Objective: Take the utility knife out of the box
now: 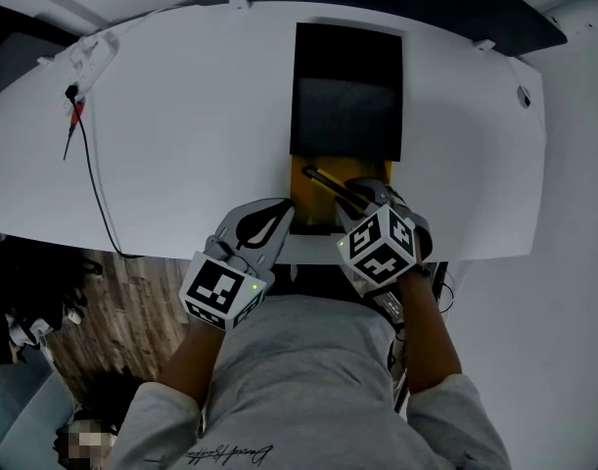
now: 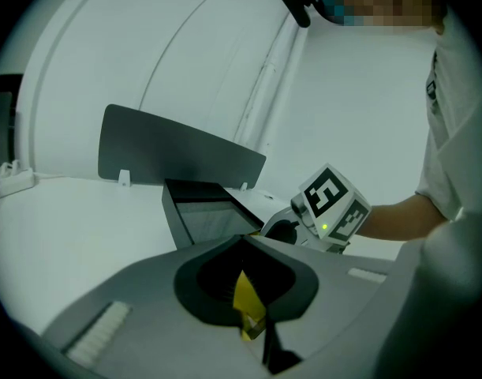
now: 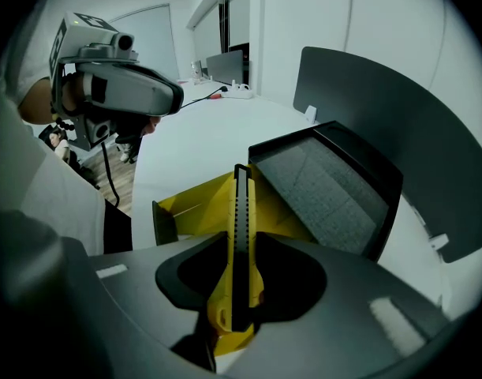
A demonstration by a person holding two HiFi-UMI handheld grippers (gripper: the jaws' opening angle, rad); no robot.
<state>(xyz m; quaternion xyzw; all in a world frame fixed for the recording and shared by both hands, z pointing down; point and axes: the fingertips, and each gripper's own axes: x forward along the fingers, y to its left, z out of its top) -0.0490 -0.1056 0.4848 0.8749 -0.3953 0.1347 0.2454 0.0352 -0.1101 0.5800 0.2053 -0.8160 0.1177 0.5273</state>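
A yellow box [image 1: 305, 204] lies at the near edge of the white table [image 1: 181, 116], its black foam-lined lid [image 1: 345, 86] folded back away from me. My right gripper [image 1: 355, 200] is shut on the yellow-and-black utility knife [image 1: 323, 181] and holds it tilted above the box. In the right gripper view the knife [image 3: 239, 235] stands up between the jaws of the right gripper [image 3: 237, 316], over the yellow box [image 3: 195, 202]. My left gripper [image 1: 279, 215] is shut on the box's left wall. That yellow wall [image 2: 248, 302] sits pinched in the left gripper [image 2: 253, 322].
A white power strip [image 1: 88, 55] with a black cable [image 1: 95, 179] trailing over the front edge lies at the table's far left. A dark grey divider panel [image 3: 382, 109] stands behind the lid. Wooden floor [image 1: 113, 302] shows below the table edge.
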